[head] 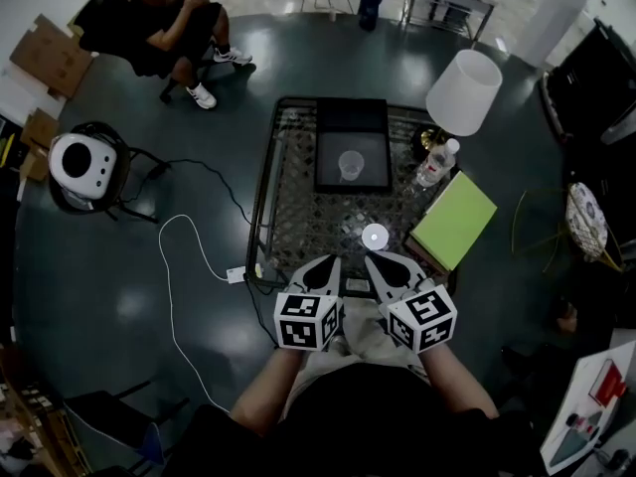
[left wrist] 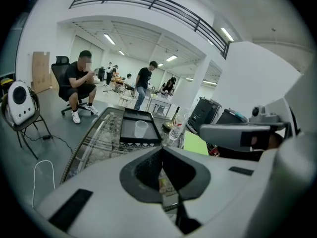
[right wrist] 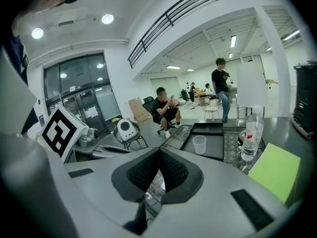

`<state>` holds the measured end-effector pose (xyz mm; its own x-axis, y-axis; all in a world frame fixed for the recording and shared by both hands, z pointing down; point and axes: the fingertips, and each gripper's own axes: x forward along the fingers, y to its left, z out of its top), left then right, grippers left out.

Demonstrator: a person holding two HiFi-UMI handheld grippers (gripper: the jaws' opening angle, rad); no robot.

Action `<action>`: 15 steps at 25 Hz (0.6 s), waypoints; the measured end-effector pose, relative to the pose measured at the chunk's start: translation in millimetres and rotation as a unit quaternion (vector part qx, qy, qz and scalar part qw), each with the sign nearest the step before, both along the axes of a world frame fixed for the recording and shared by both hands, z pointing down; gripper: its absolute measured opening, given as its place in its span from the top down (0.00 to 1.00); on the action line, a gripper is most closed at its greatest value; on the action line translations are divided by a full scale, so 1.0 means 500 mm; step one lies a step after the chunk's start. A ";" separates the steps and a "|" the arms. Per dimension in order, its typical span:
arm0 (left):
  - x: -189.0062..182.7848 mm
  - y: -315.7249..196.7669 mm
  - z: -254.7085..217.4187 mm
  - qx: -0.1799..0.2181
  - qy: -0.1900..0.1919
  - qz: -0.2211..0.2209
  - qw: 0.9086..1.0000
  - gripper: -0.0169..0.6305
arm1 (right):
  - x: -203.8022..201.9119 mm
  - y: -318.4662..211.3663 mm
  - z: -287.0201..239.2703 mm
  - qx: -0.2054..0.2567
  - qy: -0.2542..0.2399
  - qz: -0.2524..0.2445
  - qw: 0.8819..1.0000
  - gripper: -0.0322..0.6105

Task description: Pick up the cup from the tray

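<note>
The clear plastic cup stands upright, mouth up, in the near half of the black tray. The tray lies toward the far end of the glass-topped table. The tray floor around the cup is bare, so jaws could probably come in from either side without knocking anything.

The left gripper and right gripper are side by side over the table's near edge, both pointing toward the tray and well apart from the cup. Each gripper's jaws are clenched tip to tip with nothing between them. That fits an approach, not a grasp: whichever gripper takes the cup would need its jaws spread first.

The other things sit at the right side of the table, out of the straight line to the tray:
- a water bottle just beside the tray
- a white lampshade beyond the bottle
- a green notebook nearer the person

A small white disc lies on the table between the tray and the grippers.

By count there are one cup, one tray, one bottle, one lampshade, one notebook, one disc and two grippers.
</note>
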<state>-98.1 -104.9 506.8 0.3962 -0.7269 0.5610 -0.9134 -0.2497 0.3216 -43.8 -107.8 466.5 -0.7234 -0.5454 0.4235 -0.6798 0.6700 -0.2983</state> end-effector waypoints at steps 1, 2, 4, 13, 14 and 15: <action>0.000 -0.016 0.005 -0.003 -0.001 -0.001 1.000 0.96 | 0.000 -0.015 0.002 -0.002 0.000 -0.001 1.000 0.93; 0.000 -0.031 0.010 -0.006 -0.003 -0.002 1.000 0.96 | 0.000 -0.030 0.004 -0.004 0.001 -0.002 1.000 0.93; 0.000 -0.059 0.020 -0.014 -0.005 -0.005 1.000 0.96 | 0.002 -0.058 0.008 -0.008 0.002 -0.004 1.000 0.93; 0.015 -0.163 0.068 -0.024 -0.017 0.002 1.000 0.95 | 0.002 -0.162 0.044 -0.027 -0.002 -0.002 1.000 0.93; 0.018 -0.174 0.076 -0.025 -0.021 0.004 0.999 0.95 | 0.003 -0.170 0.049 -0.030 -0.003 -0.001 1.000 0.93; 0.022 -0.186 0.084 -0.026 -0.024 0.006 0.999 0.94 | 0.005 -0.177 0.055 -0.033 -0.005 0.000 0.999 0.93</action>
<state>-86.9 -197.9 548.6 0.3771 -0.6913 0.6164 -0.9249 -0.2455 0.2904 -41.3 -196.3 493.9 -0.7269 -0.5169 0.4521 -0.6773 0.6480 -0.3482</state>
